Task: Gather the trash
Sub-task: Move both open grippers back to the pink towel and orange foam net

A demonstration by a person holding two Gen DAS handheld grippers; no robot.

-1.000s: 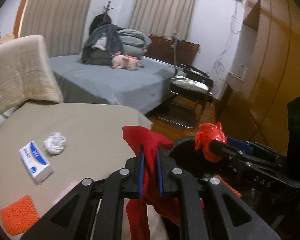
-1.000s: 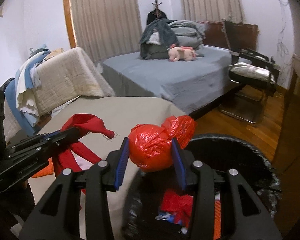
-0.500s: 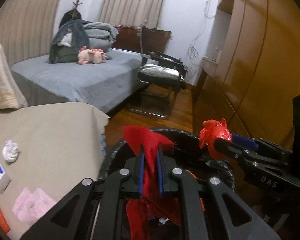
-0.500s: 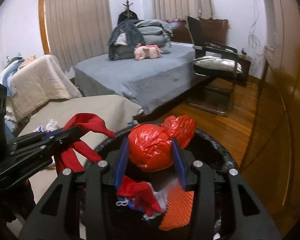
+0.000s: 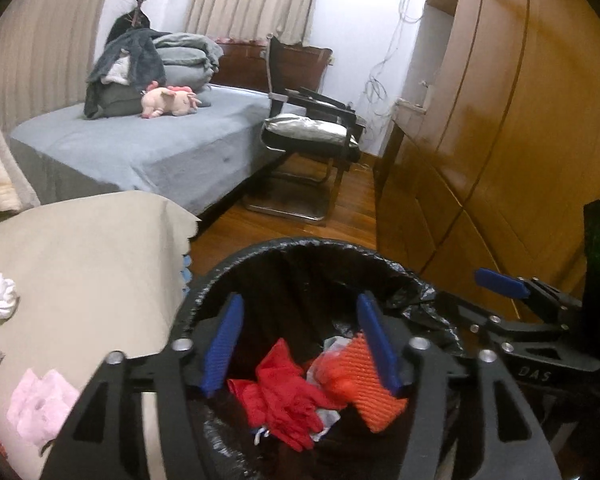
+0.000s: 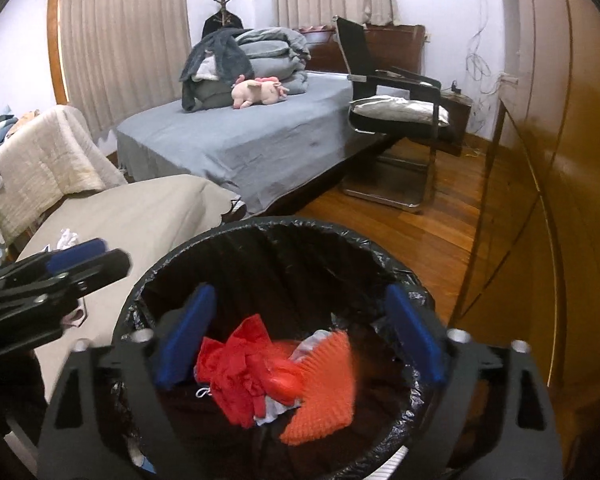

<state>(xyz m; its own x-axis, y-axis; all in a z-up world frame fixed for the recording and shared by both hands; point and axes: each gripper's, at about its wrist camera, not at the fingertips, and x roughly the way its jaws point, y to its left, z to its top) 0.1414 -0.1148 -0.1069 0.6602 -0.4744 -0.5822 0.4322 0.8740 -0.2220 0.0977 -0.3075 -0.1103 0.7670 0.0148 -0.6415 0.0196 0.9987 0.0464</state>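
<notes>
Both loads dropped since a second ago — your left claw (image 5: 300, 344) let go of the red cloth (image 5: 286, 400) and your right claw (image 6: 300, 336) let go of the red plastic ball (image 6: 285, 378); both now lie in the black-lined trash bin (image 5: 300, 246) beside an orange knitted pad (image 5: 364, 380). Both claws are spread wide, empty, over the bin mouth. Deposit step looks finished. Still on the worktop (image 5: 84, 248): a crumpled white tissue (image 5: 2, 295), a pink tissue (image 5: 40, 404), a small box at the left edge. Next move, my read — swing left and back to the worktop, pinch the soft tissues low and centred so they don't slip.
</notes>
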